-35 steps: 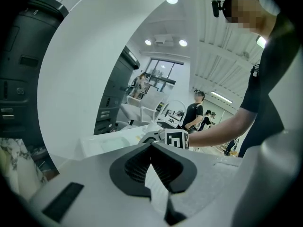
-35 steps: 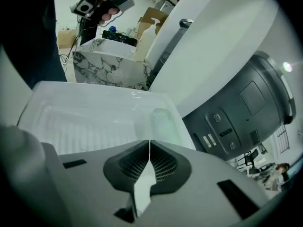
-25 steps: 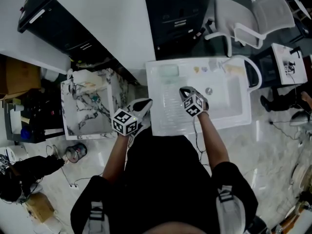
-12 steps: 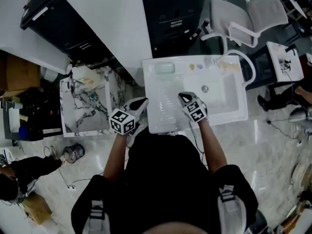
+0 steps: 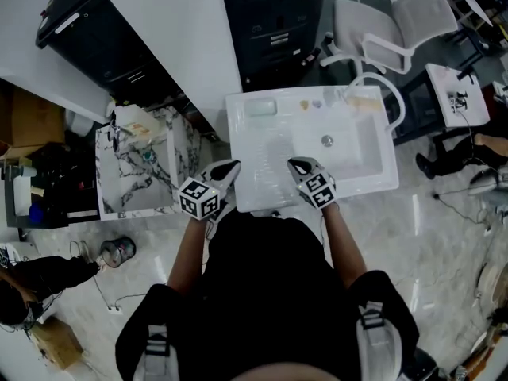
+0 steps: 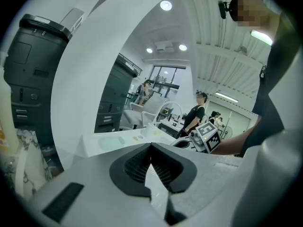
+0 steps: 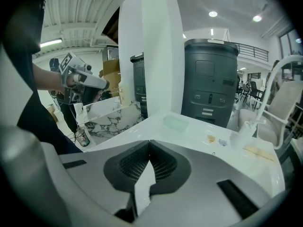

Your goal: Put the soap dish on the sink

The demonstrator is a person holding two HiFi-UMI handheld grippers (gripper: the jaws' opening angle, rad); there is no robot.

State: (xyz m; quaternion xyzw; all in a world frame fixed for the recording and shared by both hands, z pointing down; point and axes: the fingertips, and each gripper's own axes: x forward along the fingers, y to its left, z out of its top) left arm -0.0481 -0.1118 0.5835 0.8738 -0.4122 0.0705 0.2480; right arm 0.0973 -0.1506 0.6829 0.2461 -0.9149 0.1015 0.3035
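The pale green soap dish [image 5: 261, 108] lies on the back left corner of the white sink [image 5: 361, 187]. It also shows as a flat green tray in the left gripper view [image 6: 112, 141] and the right gripper view [image 7: 176, 123]. My left gripper [image 5: 232, 167] hangs just off the sink's front left corner, shut and holding nothing. My right gripper [image 5: 295, 163] hovers over the ribbed draining board near the front rim, shut too and holding nothing. In each gripper view the dark pads [image 6: 156, 167] [image 7: 142, 163] meet. Both grippers are well short of the dish.
A marble-patterned stand [image 5: 139, 169] is left of the sink. A curved tap [image 5: 382, 94] and small bits [image 5: 317, 103] sit along the back rim, with the drain [image 5: 326, 140] in the basin. Behind are a dark cabinet [image 5: 274, 22] and a white chair [image 5: 389, 22].
Both grippers have drawn back toward the sink's front edge, the right one off the middle of the draining board. The soap dish has stayed in its corner.
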